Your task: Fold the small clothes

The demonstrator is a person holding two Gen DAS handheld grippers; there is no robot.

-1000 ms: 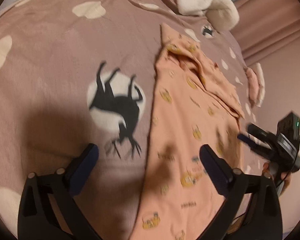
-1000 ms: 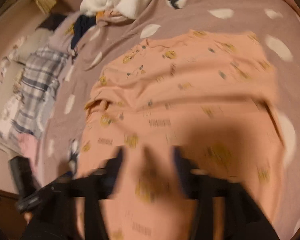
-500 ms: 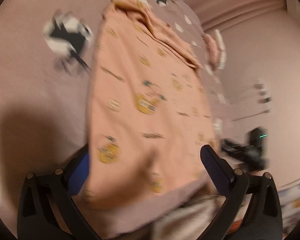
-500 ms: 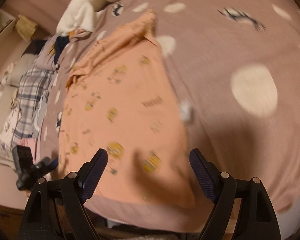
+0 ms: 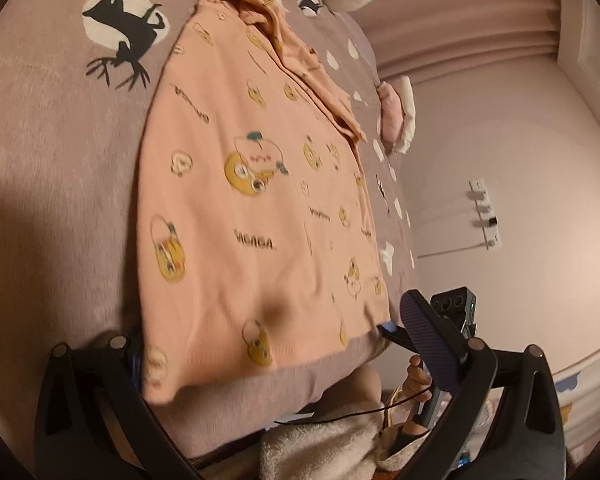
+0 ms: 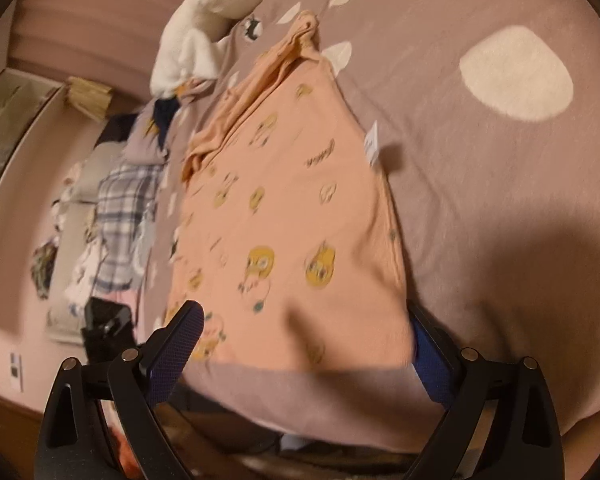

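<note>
Peach cotton, printed with yellow cartoon faces: the shirt (image 5: 256, 200) lies flat on the bed (image 5: 56, 168), folded lengthwise into a long strip, its hem at the bed's near edge and its bunched sleeves and collar at the far end. A mauve cover with cream spots and a black deer print (image 5: 124, 36) lies under it.

The left gripper (image 5: 276, 344) hangs at the near hem with its fingers spread wide; the blue right pad (image 5: 424, 340) stands clear beyond the shirt's right corner, and the left pad is mostly hidden under the hem's left corner. No cloth is pinched.

The right gripper (image 6: 304, 340) sits at the same hem, fingers likewise wide apart, one pad (image 6: 176, 344) off the shirt's left corner and the other (image 6: 428, 356) just beside its right corner, touching or nearly so; I cannot tell which. A white tag (image 6: 372, 144) sticks out from the shirt's right edge.

Beyond the far end lies a white plush (image 6: 204, 28). A plaid garment (image 6: 120, 216) and other clothes lie left of the bed in the right view.
</note>
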